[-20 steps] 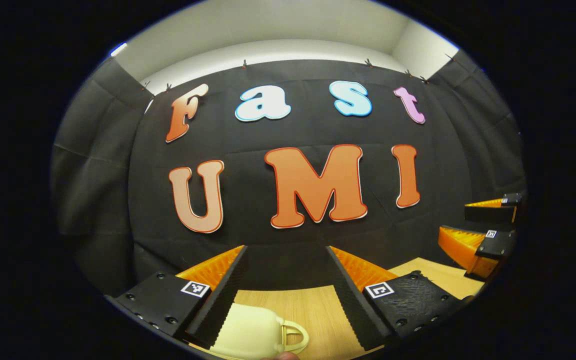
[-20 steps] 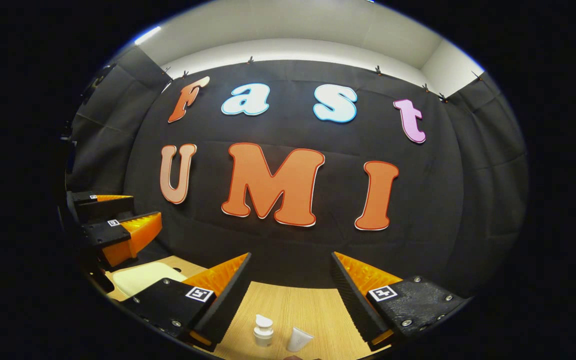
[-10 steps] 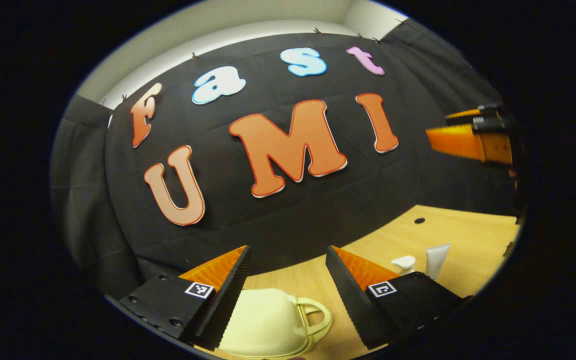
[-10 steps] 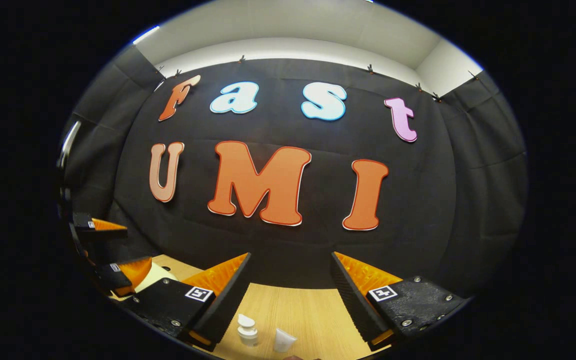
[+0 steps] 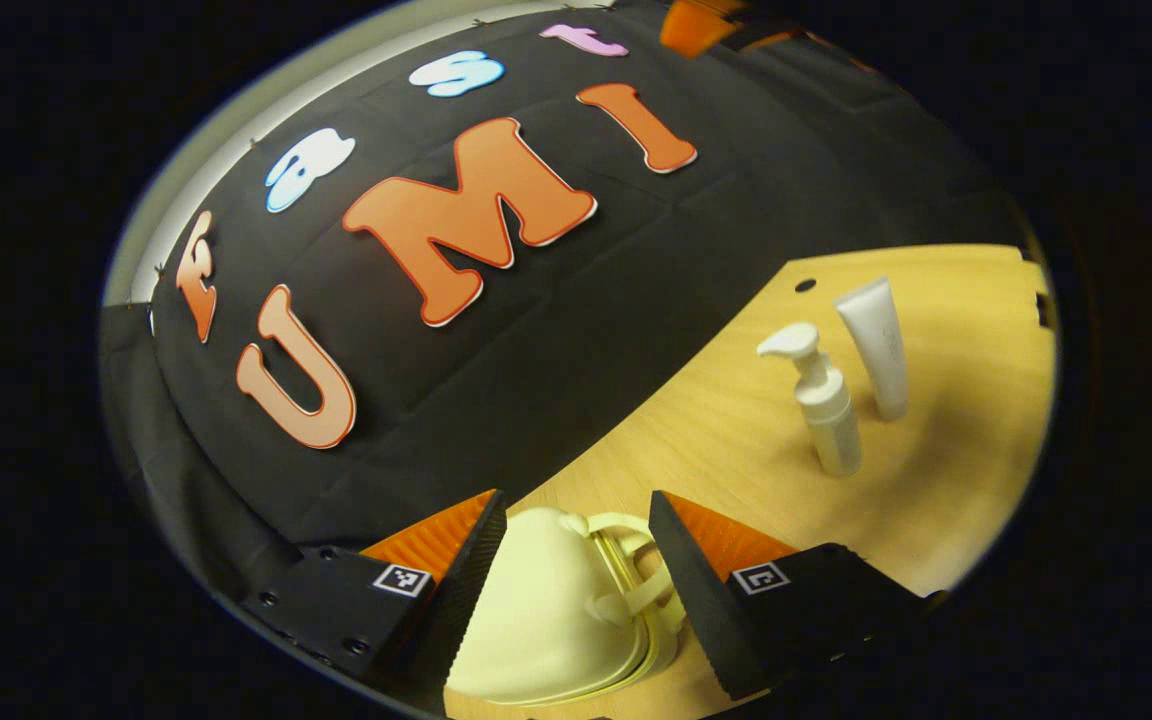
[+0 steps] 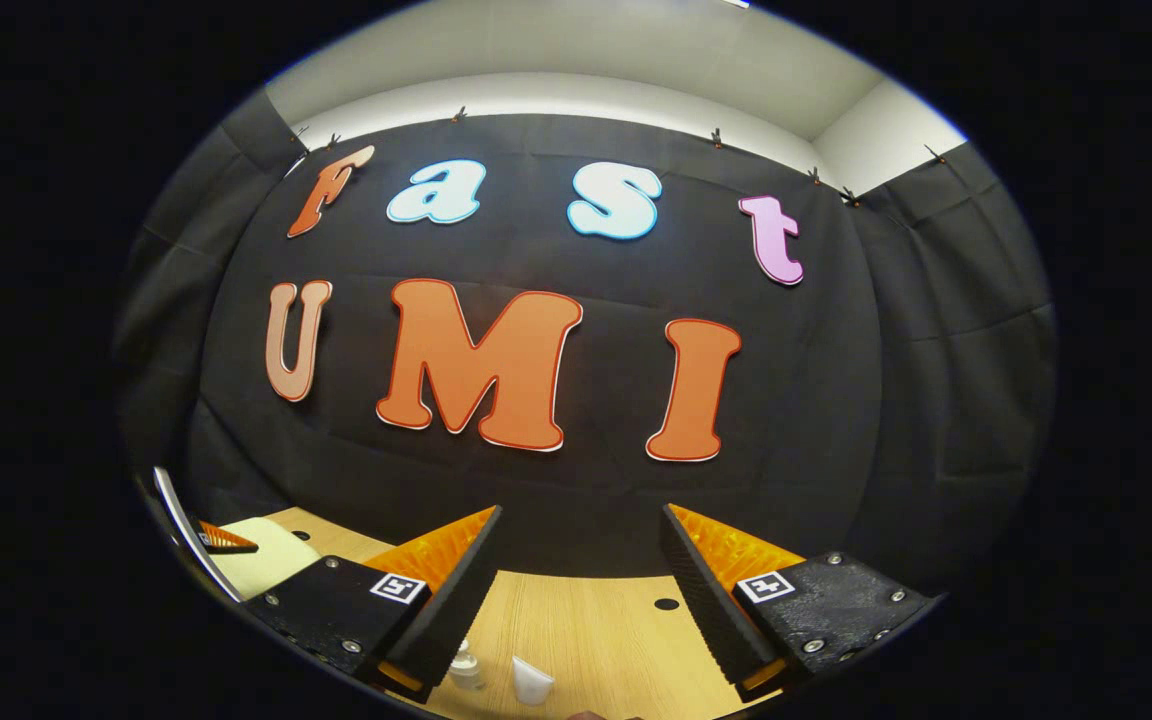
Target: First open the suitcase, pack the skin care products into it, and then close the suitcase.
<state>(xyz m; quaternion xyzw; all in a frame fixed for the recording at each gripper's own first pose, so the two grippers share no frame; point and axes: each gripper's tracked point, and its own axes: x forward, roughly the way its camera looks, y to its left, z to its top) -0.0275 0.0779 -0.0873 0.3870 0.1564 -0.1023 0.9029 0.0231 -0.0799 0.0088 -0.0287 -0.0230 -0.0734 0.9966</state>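
Note:
A small cream suitcase lies closed on the wooden table, its handle toward the right. My left gripper hangs open just above it, one finger on each side of the handle end. A white pump bottle and a white tube stand farther right on the table. In the right gripper view my right gripper is open and empty above the table; the pump bottle and tube sit low between its fingers. The suitcase shows at the lower left there, with a tip of the left gripper over it.
The black cloth wall stands close behind the table's far edge. Small round holes mark the tabletop, one near the tube.
My left gripper has tilted and swung down over the suitcase, bringing the bottle and tube into its view. The right gripper has drifted a little; the products sit lower in its view.

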